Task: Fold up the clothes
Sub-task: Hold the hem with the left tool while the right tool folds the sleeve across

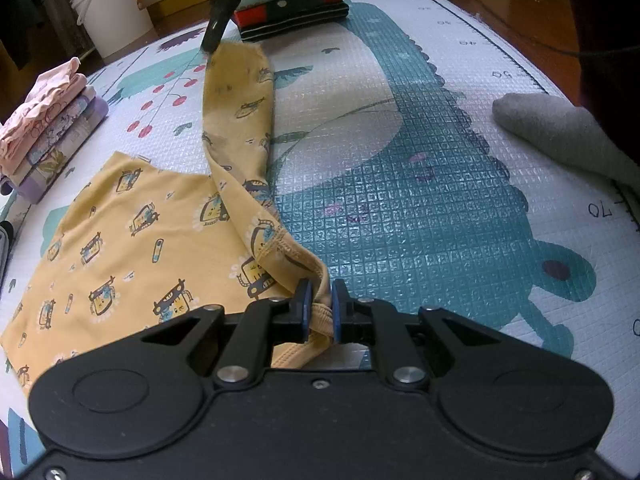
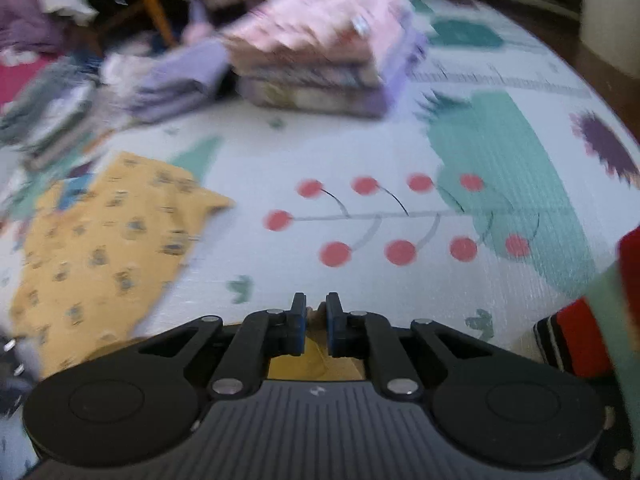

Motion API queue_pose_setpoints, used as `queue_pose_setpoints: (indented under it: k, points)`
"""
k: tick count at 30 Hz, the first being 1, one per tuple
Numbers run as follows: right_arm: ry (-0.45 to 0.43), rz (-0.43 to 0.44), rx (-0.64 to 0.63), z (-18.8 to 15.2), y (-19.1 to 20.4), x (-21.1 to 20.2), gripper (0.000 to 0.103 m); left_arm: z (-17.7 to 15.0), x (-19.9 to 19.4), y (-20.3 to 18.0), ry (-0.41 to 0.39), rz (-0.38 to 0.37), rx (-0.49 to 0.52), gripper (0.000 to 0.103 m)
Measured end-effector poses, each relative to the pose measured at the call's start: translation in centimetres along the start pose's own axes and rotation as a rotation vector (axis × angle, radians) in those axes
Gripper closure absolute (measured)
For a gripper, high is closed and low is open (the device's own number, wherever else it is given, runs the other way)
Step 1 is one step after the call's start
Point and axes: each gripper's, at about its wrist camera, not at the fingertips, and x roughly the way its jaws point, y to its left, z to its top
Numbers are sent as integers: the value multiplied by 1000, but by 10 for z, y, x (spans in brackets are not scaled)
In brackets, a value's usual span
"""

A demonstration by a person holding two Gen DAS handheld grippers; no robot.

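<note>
Jaws of left gripper (image 1: pixel 319 307) clenched on yellow garment (image 1: pixel 132 248) hem; right gripper (image 2: pixel 316 322) jaws pinch sleeve end. Garment mid-mat (image 1: pixel 400 168). Risk: thin hem slipping out, sleeve twisting, crooked fold.

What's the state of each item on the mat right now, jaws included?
Yellow garment: partly flat on the mat, one part stretched out between the two grippers.
Left gripper: jaws shut on the garment's hem.
Right gripper: jaws nearly closed, yellow fabric between them.
Pink and purple stack: folded, piled.
Red and striped stack: folded, piled.
White bucket: upright, off the mat.
</note>
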Motion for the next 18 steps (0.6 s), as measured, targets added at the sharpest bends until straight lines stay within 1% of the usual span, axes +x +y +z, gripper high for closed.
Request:
queue_pose_setpoints:
  k: [2, 4, 8, 10, 13, 18]
  points:
    - [-8, 40, -34, -9, 3, -23, 91, 0, 0, 0, 0, 3, 3, 95]
    - [12, 56, -68, -18, 5, -42, 91, -1, 0, -1, 1, 5, 8, 95]
    - [101, 35, -141, -44, 3, -64, 91, -1, 0, 0, 1, 5, 14, 95]
    - [152, 22, -170, -58, 2, -68, 91, -1, 1, 0, 2, 6, 18, 95]
    - [206, 11, -242, -75, 9, -67, 91, 0, 1, 0, 6, 6, 24, 95]
    - [319, 14, -417, -106, 33, -57, 91, 1, 0, -2, 13, 10, 59, 95]
